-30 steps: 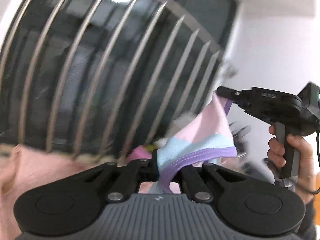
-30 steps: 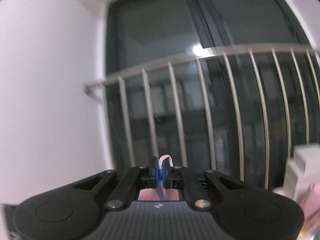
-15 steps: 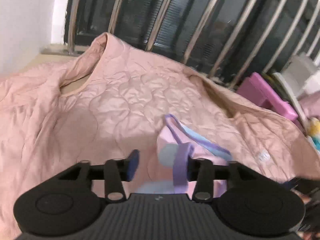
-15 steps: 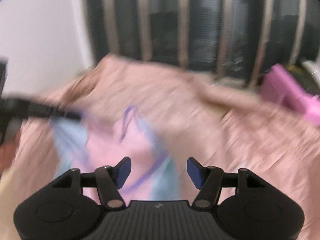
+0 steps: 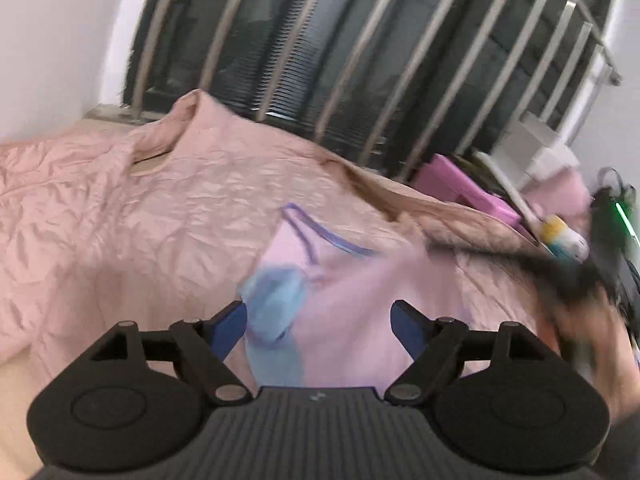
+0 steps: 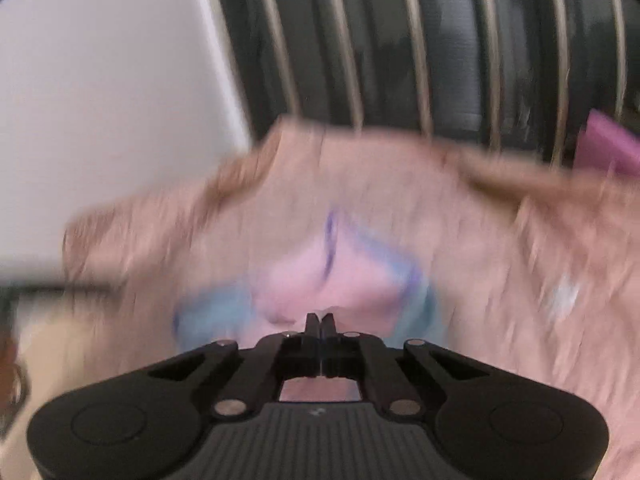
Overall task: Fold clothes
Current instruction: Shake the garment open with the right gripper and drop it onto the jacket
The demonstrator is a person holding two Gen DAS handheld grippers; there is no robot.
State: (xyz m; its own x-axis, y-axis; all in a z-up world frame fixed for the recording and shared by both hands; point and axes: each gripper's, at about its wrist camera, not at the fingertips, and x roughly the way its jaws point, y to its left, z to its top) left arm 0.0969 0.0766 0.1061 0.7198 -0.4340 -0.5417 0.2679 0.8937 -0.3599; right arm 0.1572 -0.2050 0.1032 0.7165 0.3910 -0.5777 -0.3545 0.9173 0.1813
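Left gripper (image 5: 318, 322): jaws spread wide, blue-padded fingers (image 5: 228, 326) well apart, nothing clamped between them, aimed forward and slightly down. Right gripper (image 6: 320, 322): fingers pressed together at the tips, whether anything is pinched cannot be told through the blur; seen from the left wrist as a dark smeared shape (image 5: 560, 276) with the holding hand (image 5: 596, 344) below.

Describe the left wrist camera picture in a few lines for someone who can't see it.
A small pink garment with light blue patches and purple trim lies on a rumpled pink quilt, just ahead of the open left gripper. The right gripper reaches in as a dark blur from the right. Behind the quilt stand metal window bars.
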